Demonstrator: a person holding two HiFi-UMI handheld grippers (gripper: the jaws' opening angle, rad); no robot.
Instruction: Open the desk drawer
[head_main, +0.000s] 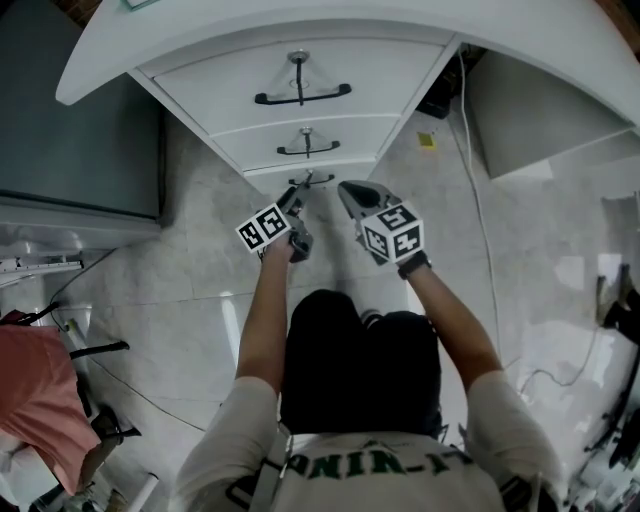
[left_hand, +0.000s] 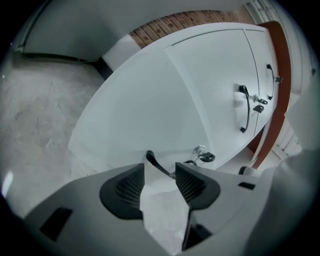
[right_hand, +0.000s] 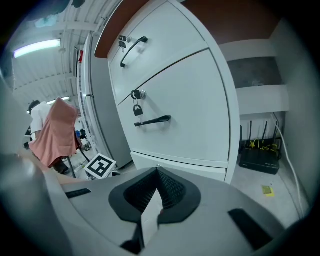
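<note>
A white drawer unit (head_main: 330, 75) under the desk has three drawers, each with a black handle. My left gripper (head_main: 298, 202) is at the lowest drawer's handle (head_main: 308, 180). In the left gripper view my left gripper (left_hand: 160, 176) stands open, and the thin black handle (left_hand: 159, 166) lies between the pads without being pressed; a lock with a key (left_hand: 202, 154) sits just beyond. My right gripper (head_main: 347, 190) hangs beside the left one, a little short of the drawers. In the right gripper view my right gripper (right_hand: 157, 176) is shut on nothing and faces the middle drawer's handle (right_hand: 152, 120).
A grey cabinet (head_main: 80, 110) stands left of the drawers. Right of the unit, a black router with cables (right_hand: 259, 156) sits on the floor under the desk, and a cable (head_main: 478, 200) runs across the tiles. A person in a pink top (head_main: 40, 390) is at the left.
</note>
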